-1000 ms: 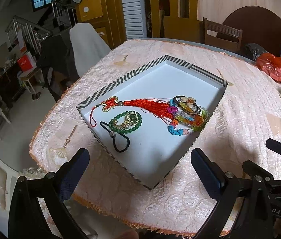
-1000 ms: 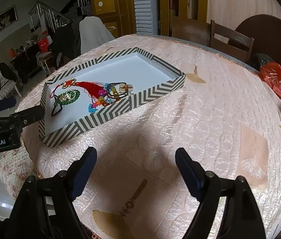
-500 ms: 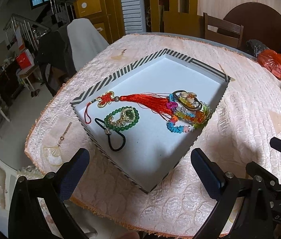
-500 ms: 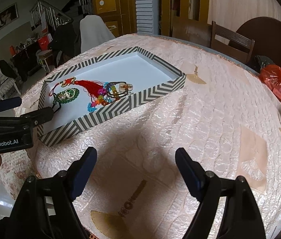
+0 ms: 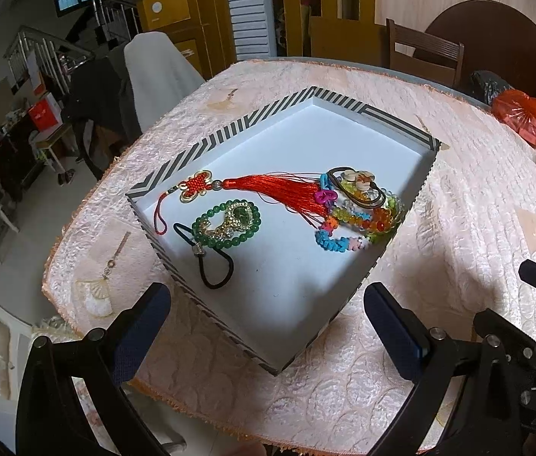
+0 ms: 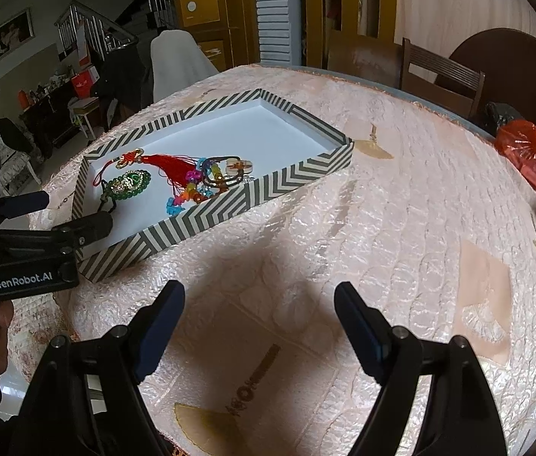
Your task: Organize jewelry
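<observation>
Two grippers are hovering wide open and holding nothing: the left gripper (image 5: 268,323) at the striped tray's (image 5: 252,123) near corner, the right gripper (image 6: 258,323) over bare tablecloth (image 6: 400,228), the tray at its ten o'clock. Inside the tray are lying a red tassel (image 5: 279,190), a green bead bracelet (image 5: 230,224), a black hair tie (image 5: 216,266) and tangled colourful bracelets (image 5: 359,216).

Left tool (image 5: 268,315) and right tool (image 6: 258,317) — both spread wide, empty.

A striped tray (image 5: 226,133) and red bag (image 5: 522,117) sit on the pink-clothed table (image 5: 469,205).
</observation>
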The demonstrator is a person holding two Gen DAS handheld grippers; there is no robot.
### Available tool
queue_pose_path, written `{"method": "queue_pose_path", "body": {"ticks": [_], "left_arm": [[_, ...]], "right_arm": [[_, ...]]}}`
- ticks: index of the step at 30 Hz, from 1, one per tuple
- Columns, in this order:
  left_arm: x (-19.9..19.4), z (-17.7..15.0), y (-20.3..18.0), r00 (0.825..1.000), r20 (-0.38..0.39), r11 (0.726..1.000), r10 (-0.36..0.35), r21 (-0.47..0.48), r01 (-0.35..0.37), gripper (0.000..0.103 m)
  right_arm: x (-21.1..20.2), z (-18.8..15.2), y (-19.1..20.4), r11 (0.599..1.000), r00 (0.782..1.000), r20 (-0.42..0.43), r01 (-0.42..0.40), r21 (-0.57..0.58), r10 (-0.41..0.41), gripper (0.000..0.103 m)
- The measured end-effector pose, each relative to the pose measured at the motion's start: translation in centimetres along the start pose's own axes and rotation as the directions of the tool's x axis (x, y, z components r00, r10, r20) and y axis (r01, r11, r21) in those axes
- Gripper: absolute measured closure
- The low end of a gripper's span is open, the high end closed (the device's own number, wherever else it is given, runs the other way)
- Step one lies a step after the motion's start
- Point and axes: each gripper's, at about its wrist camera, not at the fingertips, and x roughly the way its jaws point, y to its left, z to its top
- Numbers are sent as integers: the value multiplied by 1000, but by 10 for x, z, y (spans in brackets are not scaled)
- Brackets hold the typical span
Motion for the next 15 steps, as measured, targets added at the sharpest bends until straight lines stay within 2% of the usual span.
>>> {"method": "queue_pose_path", "body": {"ticks": [12,15], "left_arm": [[2,2,-9,1000,1,1000,-23,15,23,6],[-1,3,-10,1000,17,1000,5,18,-5,6]], "right_arm": [[-3,1,3,1000,1000,14,-7,-6,7,19],[-5,2,3,1000,1000,17,-9,-9,10,19]]}}
